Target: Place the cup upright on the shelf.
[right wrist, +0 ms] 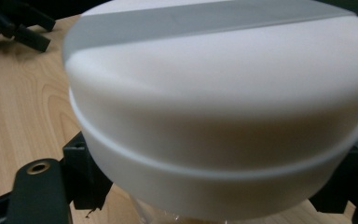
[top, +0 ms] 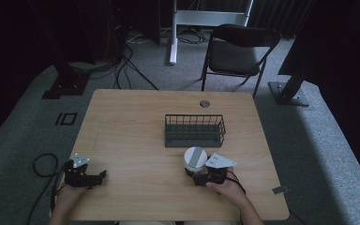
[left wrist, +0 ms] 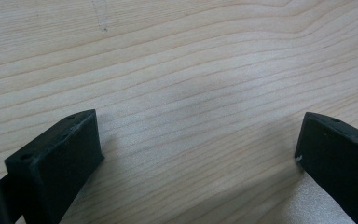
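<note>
- Jar (top: 195,161) w/ white lid and grey stripe across the top stands on table (top: 136,131), near-right area, just in front of wire basket (top: 194,130) but apart from it. Upright. Clear body below the lid shows in right gripper view (right wrist: 158,215).
- Right gripper (top: 198,178) sits on the near side of the jar, jaws either side of it just under the lid. Right gripper view: jaw blocks at both flanks of the jar, close in. Looks clamped on the jar, low under the lid rim; prob so the lid's lip stops it slipping on a lift.
- Judgement: basket is nearest container, open top, empty as far as I can see; likely destination. Jar between hand and basket = short forward carry.
- Right hand (top: 225,185) behind gripper, forearm coming in from bottom edge, angled up-left toward jar. Grey plate on top faces up, so tool is roughly level.
- Left gripper (top: 98,177) parked near-left of table, well apart from the jar. Jaws spread wide, nothing between them; left gripper view has bare wood grain (left wrist: 191,93) btwn the two black jaws. Idle, kept out of the way.
- Left hand (top: 68,192) at table's near-left corner, gripper pointing right, low over the surface; touching or just above, can't tell.
- Folding chair (top: 239,49) beyond far edge, not involved.
</note>
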`<state>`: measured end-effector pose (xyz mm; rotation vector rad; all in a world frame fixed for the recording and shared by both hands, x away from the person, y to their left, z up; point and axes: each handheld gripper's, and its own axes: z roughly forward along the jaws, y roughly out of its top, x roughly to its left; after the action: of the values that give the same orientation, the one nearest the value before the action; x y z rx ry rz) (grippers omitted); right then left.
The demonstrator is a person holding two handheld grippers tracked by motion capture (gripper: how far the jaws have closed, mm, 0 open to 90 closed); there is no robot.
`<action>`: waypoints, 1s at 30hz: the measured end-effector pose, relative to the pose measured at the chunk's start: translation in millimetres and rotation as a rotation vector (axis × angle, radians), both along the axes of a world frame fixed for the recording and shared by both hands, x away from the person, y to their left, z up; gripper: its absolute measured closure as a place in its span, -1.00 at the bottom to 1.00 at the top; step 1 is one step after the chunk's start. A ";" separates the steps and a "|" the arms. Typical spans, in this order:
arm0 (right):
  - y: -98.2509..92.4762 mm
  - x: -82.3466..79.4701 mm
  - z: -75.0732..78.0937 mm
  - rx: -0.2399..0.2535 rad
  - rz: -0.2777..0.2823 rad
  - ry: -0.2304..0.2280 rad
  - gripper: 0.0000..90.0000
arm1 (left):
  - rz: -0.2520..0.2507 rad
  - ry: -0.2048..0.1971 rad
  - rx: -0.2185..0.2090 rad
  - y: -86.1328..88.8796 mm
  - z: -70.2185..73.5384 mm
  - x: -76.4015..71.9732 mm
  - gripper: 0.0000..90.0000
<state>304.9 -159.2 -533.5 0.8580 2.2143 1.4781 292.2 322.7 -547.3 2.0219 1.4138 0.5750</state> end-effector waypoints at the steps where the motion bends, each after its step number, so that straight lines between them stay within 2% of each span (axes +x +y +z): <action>1: -0.7 0.2 0.7 0.002 -0.002 0.000 -0.59 | 0.000 0.000 0.000 0.0 0.0 0.0 -0.99; 16: -5.8 -0.8 15.7 0.022 -0.025 -0.017 -0.59 | 0.000 0.000 0.000 0.0 0.0 0.0 -0.99; 30: -6.8 0.0 39.6 0.039 -0.064 -0.043 -0.59 | 0.000 0.000 0.000 0.0 0.0 0.0 -0.99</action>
<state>304.8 -165.9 -493.9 0.8931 2.1137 1.5005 292.2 322.7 -547.3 2.0219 1.4135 0.5748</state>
